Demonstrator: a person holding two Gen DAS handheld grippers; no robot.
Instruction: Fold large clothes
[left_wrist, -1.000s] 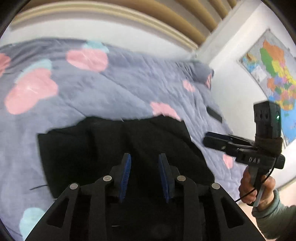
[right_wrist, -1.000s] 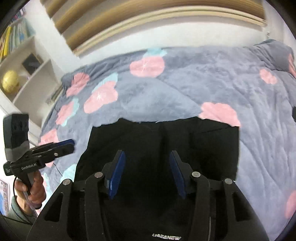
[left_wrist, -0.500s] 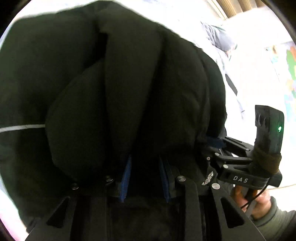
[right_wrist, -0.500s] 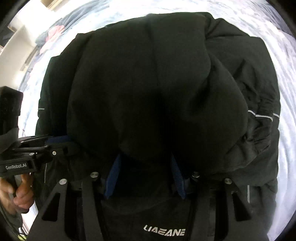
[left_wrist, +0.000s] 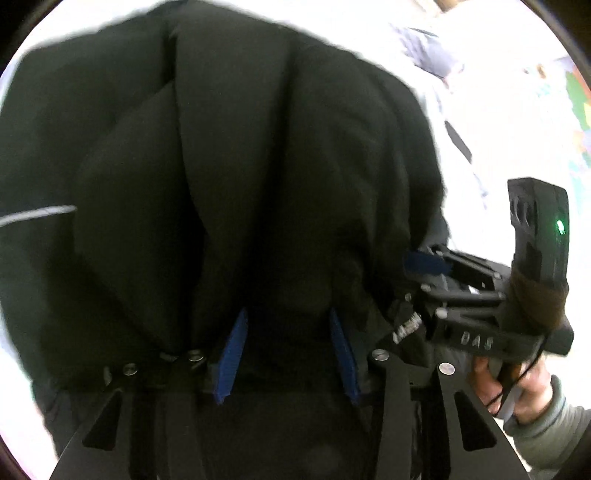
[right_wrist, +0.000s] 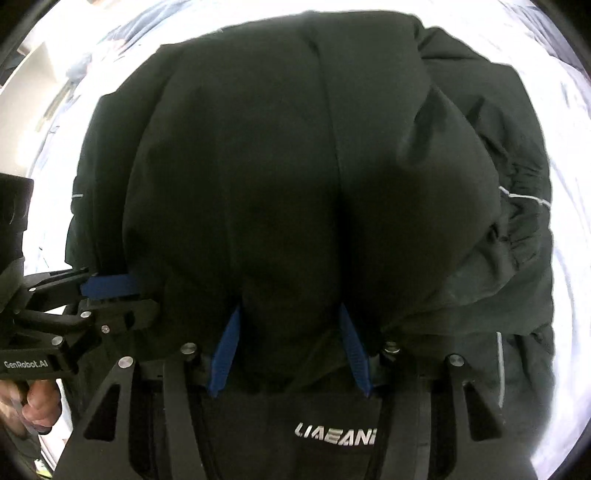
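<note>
A large black garment (left_wrist: 240, 166) fills the left wrist view and the right wrist view (right_wrist: 314, 166); it bulges in thick folds over the fingers of both grippers. My left gripper (left_wrist: 286, 325) has its blue pads apart with cloth lying between them. My right gripper (right_wrist: 290, 325) also has its pads apart with cloth between them; a white logo (right_wrist: 334, 440) shows on the fabric below it. Each gripper appears in the other's view, the right one (left_wrist: 424, 264) at the garment's right edge, the left one (right_wrist: 107, 286) at its left edge.
The bed cover (right_wrist: 569, 110) around the garment is overexposed to near white. A small dark object (left_wrist: 458, 140) lies on the bed at the right. A wall map (left_wrist: 581, 99) shows at the far right edge.
One second ago both grippers were above the flat garment on the flowered cover. They have dropped close to it, and the cloth now bulges up over the fingers. Little changed in the last half second.
</note>
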